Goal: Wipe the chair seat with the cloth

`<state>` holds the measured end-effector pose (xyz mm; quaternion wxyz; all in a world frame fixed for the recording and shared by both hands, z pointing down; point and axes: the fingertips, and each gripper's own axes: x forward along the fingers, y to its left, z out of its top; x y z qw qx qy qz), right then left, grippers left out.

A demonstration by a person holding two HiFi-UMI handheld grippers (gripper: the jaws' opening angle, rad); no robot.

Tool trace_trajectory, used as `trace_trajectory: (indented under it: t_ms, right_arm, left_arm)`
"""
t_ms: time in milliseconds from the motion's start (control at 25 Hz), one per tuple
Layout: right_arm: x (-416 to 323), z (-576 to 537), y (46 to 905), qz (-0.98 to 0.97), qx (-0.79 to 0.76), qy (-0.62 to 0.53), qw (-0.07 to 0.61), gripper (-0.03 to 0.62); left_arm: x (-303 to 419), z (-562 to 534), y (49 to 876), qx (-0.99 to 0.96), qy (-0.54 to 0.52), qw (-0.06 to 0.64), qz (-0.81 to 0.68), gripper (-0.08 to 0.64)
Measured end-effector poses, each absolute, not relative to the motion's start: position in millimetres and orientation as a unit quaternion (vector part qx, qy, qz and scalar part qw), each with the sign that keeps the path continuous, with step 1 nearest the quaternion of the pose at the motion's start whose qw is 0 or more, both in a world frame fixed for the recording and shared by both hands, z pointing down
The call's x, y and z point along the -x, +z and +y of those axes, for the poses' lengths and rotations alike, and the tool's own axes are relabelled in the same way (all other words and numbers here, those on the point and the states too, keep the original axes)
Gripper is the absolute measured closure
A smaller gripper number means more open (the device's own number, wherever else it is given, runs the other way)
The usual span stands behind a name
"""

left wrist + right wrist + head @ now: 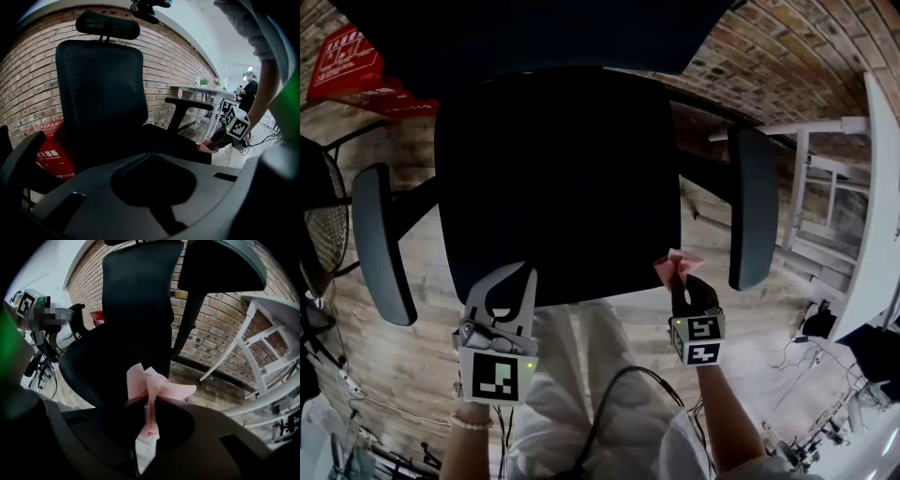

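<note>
The black office chair's seat [558, 178] fills the middle of the head view, with its backrest [101, 93] rising in front of the brick wall. My right gripper [686, 281] is shut on a crumpled pink cloth [677, 267], just off the seat's front right corner. In the right gripper view the cloth [157, 385] sticks up between the closed jaws of the right gripper [149, 401], with the seat [103, 362] just beyond. My left gripper [504, 281] hovers at the seat's front left edge, shut and holding nothing. From the left gripper [150, 157] I see the cloth [205, 147] at the seat's edge.
Grey armrests [382, 244] [753, 206] flank the seat. A red box [347, 61] sits by the wall at far left, a black fan [319, 225] at left. A white table [872, 187] stands at right. Cables [806, 347] lie on the wood floor. A person [248, 91] stands far back.
</note>
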<state>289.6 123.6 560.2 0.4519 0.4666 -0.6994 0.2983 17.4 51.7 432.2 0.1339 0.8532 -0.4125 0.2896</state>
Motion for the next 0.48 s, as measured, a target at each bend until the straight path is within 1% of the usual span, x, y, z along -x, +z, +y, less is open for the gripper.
trace_trajectory:
  t_ms: [240,480]
  right_arm:
    - [-253.3,146.7,567.1,-0.709,-0.442,0.326,0.443,0.537]
    - [-181.4,166.6,577.6,-0.741,-0.38,0.343,0.435,0.537]
  left_arm:
    - [-9.8,50.3,433.0,-0.853,0.292,0.133,-0.413,0.541]
    - [4.3,44.7,433.0,-0.85,0.292,0.129,-0.419,0.541]
